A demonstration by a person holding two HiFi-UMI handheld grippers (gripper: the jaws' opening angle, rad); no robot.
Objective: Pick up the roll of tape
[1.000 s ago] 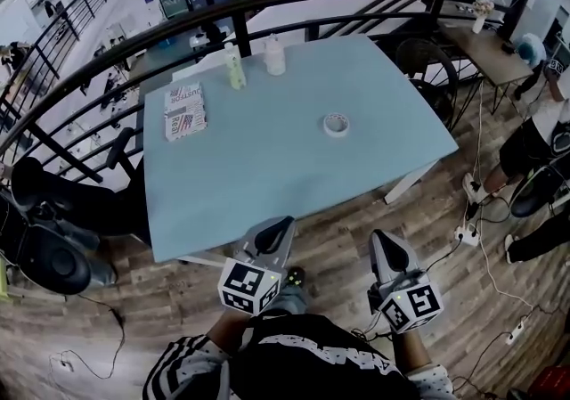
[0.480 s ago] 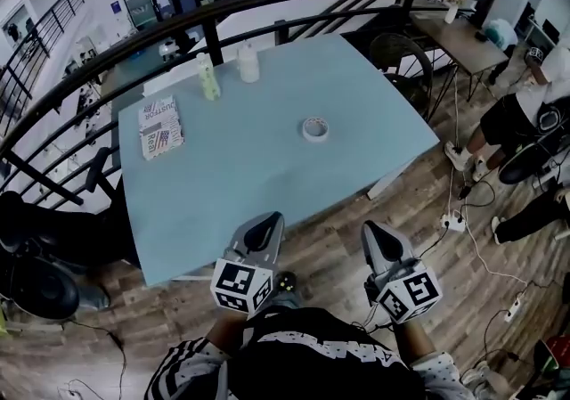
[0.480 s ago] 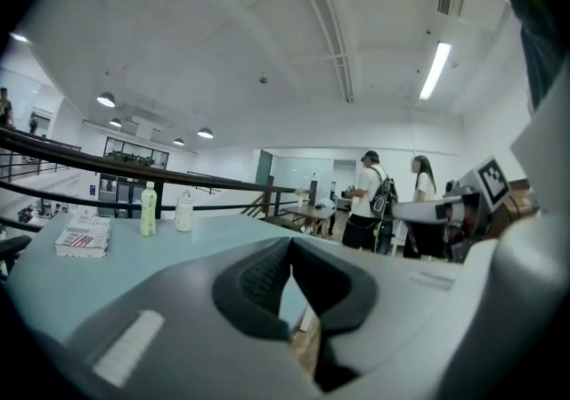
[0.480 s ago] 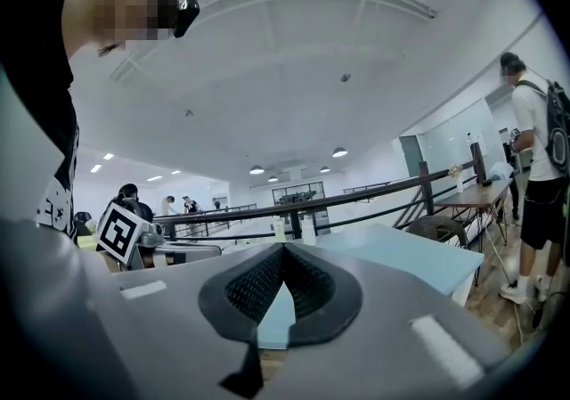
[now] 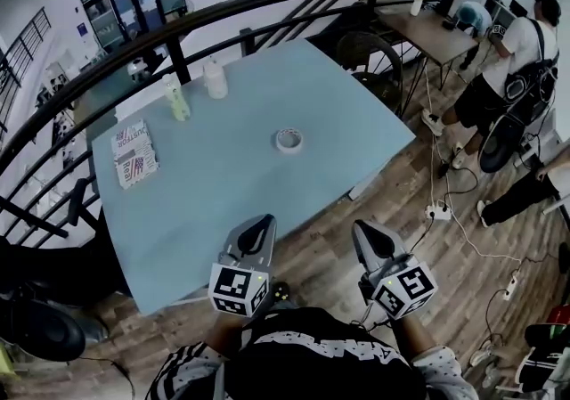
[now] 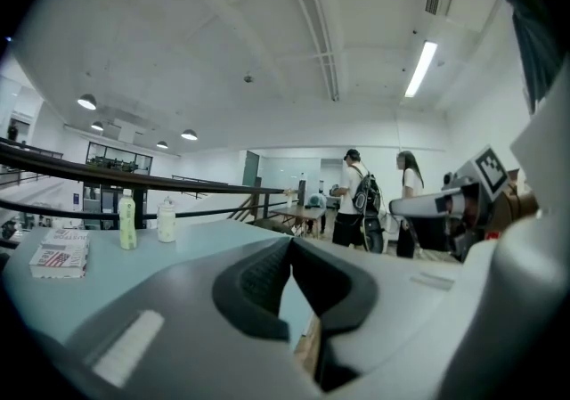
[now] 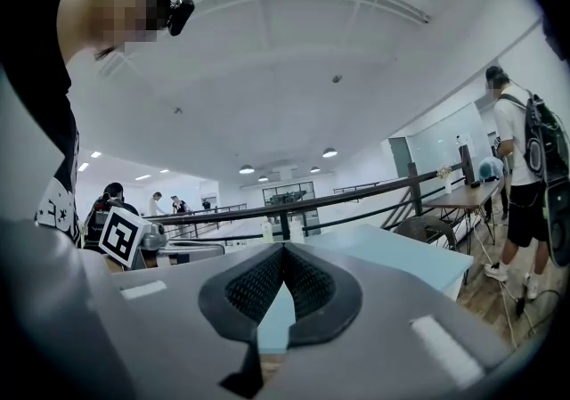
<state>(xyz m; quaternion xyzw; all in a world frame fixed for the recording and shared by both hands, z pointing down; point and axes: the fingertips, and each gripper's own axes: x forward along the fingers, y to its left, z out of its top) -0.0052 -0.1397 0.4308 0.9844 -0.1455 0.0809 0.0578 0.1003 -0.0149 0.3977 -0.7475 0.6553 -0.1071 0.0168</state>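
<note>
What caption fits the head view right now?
Shut left gripper and shut right gripper short of the light blue table; white tape roll untouched.

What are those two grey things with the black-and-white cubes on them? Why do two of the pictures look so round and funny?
Those are two grabbing tools that a person holds, one in each hand: the left gripper and the right gripper. The picture from above comes from a camera on the person's head. The two round pictures come from small cameras riding on the grippers, looking along their jaws. On the light blue table are a white roll of tape, a pale green bottle, a white bottle and a flat printed packet. Both pairs of jaws are shut and hold nothing; the tape lies untouched, well away from them.
</note>
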